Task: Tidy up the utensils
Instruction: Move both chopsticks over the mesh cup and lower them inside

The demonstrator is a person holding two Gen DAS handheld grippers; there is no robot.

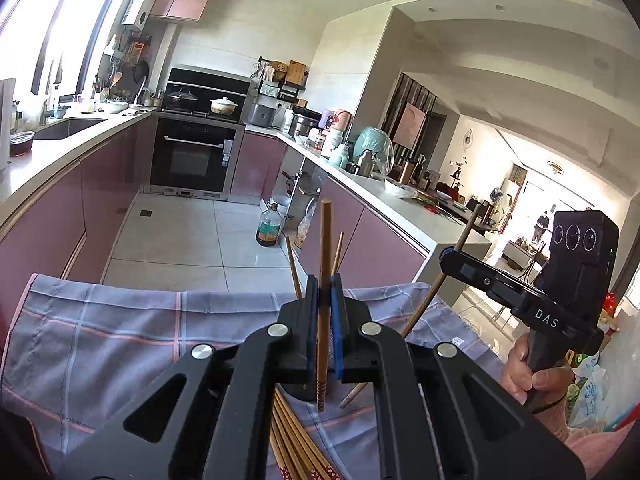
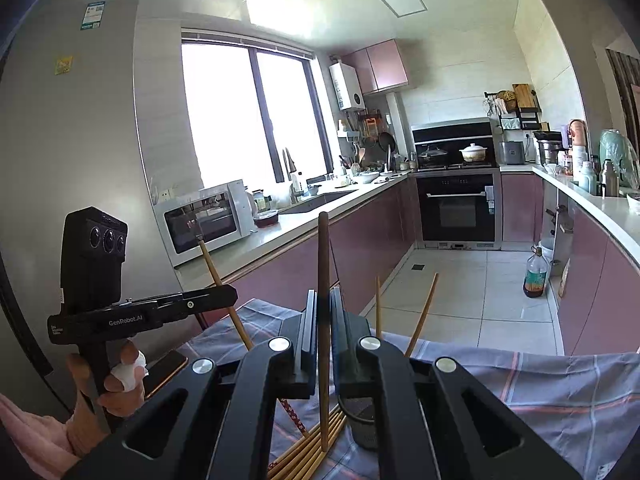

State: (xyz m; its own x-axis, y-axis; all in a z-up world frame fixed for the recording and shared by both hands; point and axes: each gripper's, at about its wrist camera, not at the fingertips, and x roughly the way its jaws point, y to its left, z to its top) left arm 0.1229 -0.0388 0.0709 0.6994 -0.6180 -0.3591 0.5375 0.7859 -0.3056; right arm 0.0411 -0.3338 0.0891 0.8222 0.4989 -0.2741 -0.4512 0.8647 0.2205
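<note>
Wooden chopstick [image 1: 324, 280] stands upright, pinched in the left gripper [image 1: 324, 300] just above the dark holder [image 1: 298, 394] on the checked cloth [image 1: 120, 320], while the right wrist view shows the right gripper [image 2: 323, 308] clamping a darker chopstick [image 2: 323, 264] upright beside that holder [image 2: 360, 420].

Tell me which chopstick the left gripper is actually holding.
The upright chopstick with the red patterned end, clamped in the left gripper. The loose chopsticks lie ungripped on the checked cloth.
</note>
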